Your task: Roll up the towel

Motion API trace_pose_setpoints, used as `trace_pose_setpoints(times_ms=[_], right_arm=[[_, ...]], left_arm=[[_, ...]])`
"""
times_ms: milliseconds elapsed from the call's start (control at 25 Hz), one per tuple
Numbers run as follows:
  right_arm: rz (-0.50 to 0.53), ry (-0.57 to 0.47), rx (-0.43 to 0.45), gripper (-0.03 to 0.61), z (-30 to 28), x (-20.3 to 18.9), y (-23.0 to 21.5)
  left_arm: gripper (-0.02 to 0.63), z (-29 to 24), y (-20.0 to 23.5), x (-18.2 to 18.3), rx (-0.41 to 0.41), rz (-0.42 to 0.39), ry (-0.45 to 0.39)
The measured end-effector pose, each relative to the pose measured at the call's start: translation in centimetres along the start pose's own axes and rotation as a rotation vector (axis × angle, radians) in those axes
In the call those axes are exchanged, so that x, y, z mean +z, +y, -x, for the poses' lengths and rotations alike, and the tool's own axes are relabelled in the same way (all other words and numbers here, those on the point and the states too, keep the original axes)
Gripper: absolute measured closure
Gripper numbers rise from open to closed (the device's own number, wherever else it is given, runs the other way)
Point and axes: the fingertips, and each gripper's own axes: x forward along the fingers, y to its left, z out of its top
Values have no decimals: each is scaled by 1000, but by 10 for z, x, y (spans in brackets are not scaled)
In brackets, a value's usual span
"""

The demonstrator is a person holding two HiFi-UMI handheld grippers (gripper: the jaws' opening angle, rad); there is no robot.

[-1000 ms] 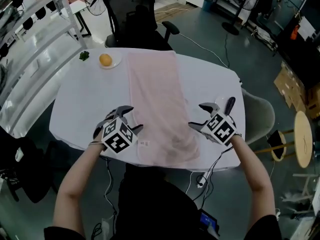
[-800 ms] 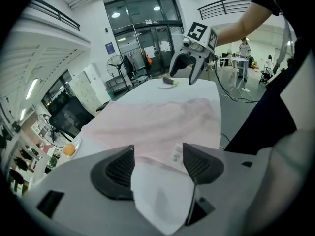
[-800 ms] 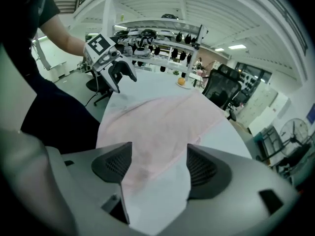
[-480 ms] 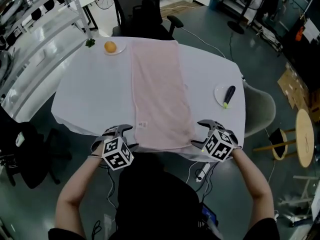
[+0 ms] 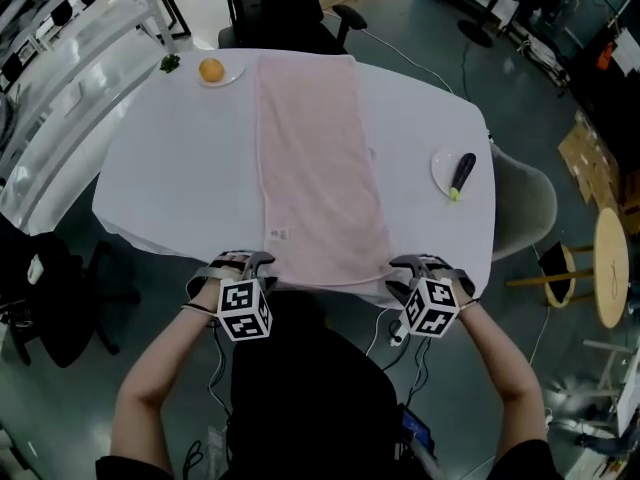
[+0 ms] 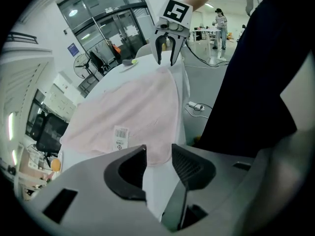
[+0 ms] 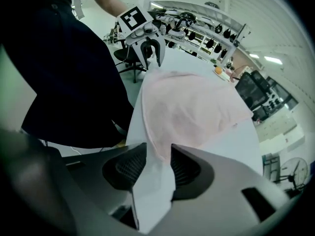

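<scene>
Head view gives us the pink towel [image 5: 315, 158] spread flat and lengthwise down the middle of the white table [image 5: 160, 178]. Its far end lies at the far edge and its near end reaches the near edge, right before us. Our left gripper [image 5: 245, 260] sits at the towel's near left corner and our right gripper [image 5: 425, 263] at its near right corner, both pointing steeply down at the table's near edge.

Left gripper view shows us jaws that have just been closing and now stand partway apart. The towel's corner and the white cloth hanging under it lie between them, and we see no firm pinch. Right gripper view tells the same of the other pair: they have just been closing, stand partly parted, and have pink corner and white cloth between the pads, not clamped.

A small tag [image 5: 278, 234] lies on the towel near its near left corner. At the far left an orange [image 5: 211, 69] rests, well apart from the towel. At the right a plate [image 5: 445, 180] holds a dark stick [image 5: 461, 172].
</scene>
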Motion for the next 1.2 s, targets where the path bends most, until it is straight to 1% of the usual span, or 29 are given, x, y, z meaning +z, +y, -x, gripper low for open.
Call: trace_pose_setpoints(times_ms=[120,280,400,600,760,880,1040,1200], right_arm=[[17,9,23,449,-11,4,3],[31,44,72,498,-20,3,8],[57,68,107,529,-23,-1,13],[88,70,128,554,-19,0,14],[83,53,163,556,-15,5,15],[71,37,173,556,-11,13,12],[20,17,182,555,2,20,-5],[-65,-27,160,555,20,32,-39]], left_arm=[[474,-7,2,0,-19,-12,5],[533,-14,-5,-2,-56,-32,25],[575,-15,-8,-2,-64,-7,45],[584,-5,-14,-7,-111,93,65],[584,4,-20,-16,-140,140,70],[584,10,-21,-17,-166,175,60],[584,26,-4,-8,-198,209,23],[584,43,21,1,-220,237,-24]])
